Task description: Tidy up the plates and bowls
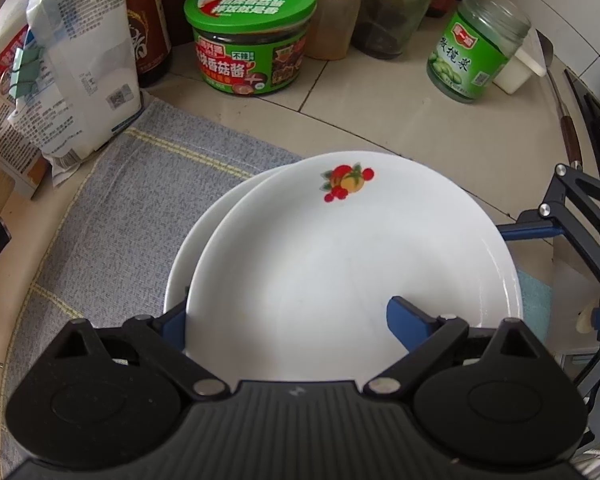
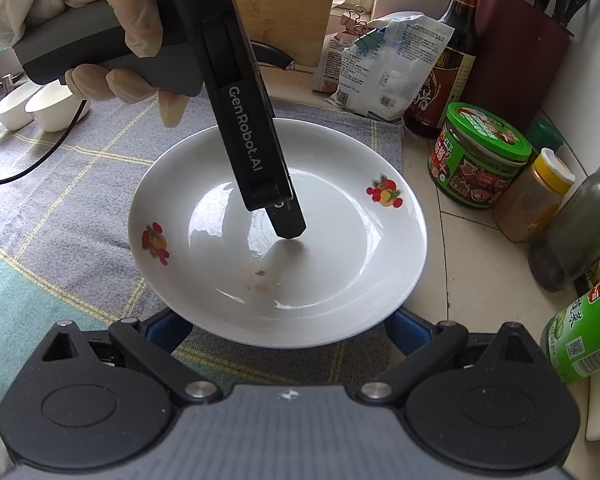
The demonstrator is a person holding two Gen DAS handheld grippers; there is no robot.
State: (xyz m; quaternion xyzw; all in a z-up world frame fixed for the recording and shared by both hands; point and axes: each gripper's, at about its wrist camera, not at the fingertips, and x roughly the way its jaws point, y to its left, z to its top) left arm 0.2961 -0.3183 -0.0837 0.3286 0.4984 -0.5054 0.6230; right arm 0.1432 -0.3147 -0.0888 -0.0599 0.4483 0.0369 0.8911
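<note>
Two white plates with fruit decals are stacked off-centre on a grey checked cloth [image 1: 140, 184]; the top plate [image 1: 340, 264] [image 2: 280, 232] covers most of the lower plate [image 1: 192, 240]. My left gripper [image 1: 292, 320] [image 2: 288, 224] points steeply down at the stack and is open. Its right finger [image 1: 408, 320] is over the plate's inside, and its left finger is outside, partly hidden by the rim. My right gripper [image 2: 288, 328] is open at the plate's other side, its blue fingertips [image 2: 168, 328] tucked low under the rim. Two white bowls [image 2: 48, 108] stand at the cloth's far left.
Close behind the plates on the tiled counter are a green-lidded sauce jar [image 1: 252, 36], an olive jar [image 1: 476, 48], a yellow-capped spice jar [image 2: 536, 192], dark bottles [image 2: 448, 60], paper bags [image 1: 76, 72] and a knife block [image 2: 520, 48]. A gloved hand [image 2: 112, 12] and a black cable [image 2: 40, 156] are at upper left.
</note>
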